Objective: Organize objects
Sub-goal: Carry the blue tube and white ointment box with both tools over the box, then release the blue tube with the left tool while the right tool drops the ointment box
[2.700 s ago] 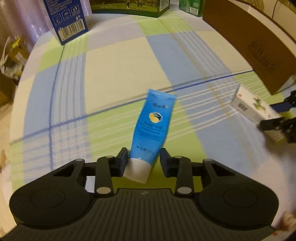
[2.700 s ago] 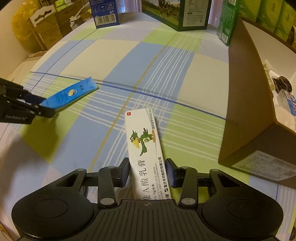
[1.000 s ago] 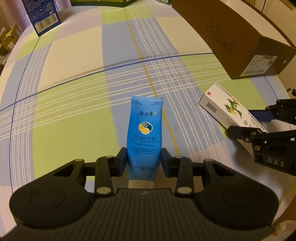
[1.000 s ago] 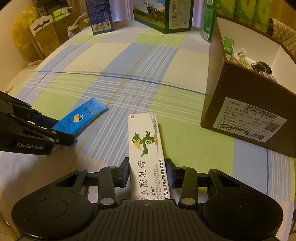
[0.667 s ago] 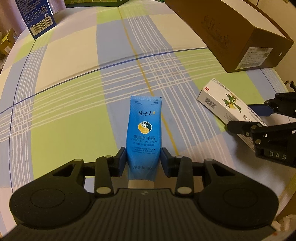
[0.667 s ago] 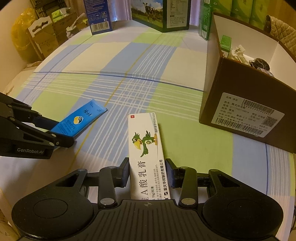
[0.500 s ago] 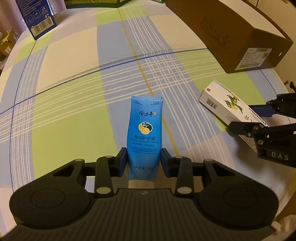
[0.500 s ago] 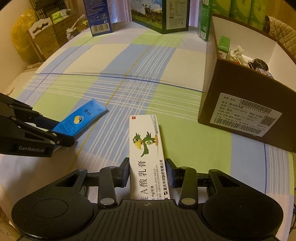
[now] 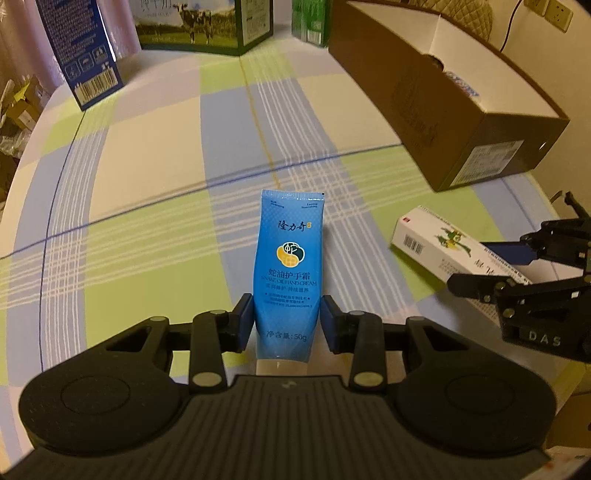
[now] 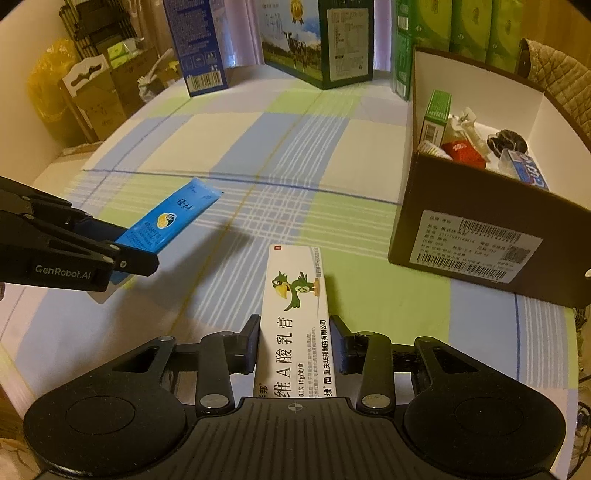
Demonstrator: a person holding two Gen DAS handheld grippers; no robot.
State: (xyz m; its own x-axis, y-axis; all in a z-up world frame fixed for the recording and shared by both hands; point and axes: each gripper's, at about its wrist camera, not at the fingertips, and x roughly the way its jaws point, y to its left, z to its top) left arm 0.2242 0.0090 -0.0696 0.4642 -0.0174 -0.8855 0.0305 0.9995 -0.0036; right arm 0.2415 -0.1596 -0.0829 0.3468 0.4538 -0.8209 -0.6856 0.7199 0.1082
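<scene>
My left gripper [image 9: 287, 319] is shut on a blue hand-cream tube [image 9: 290, 258], held above the checked tablecloth with its crimped end pointing away. The same tube [image 10: 173, 216] shows at the left of the right wrist view, in the left gripper [image 10: 136, 256]. My right gripper [image 10: 295, 339] is shut on a white ointment box with a green parrot [image 10: 295, 306], also lifted; that box [image 9: 439, 243] and the right gripper [image 9: 491, 269] appear at the right of the left wrist view. An open brown cardboard box [image 10: 480, 221] [image 9: 461, 122] stands ahead right, holding several small items.
At the table's far edge stand a blue carton [image 10: 199, 44], a milk carton with a cow picture [image 10: 317, 40] and green cartons [image 10: 476, 26]. Cardboard boxes and a yellow bag [image 10: 48, 85] sit on the floor beyond the table's left edge.
Both grippers have risen and tilted up with their loads still held, so the far cartons and the inside of the brown box now show more.
</scene>
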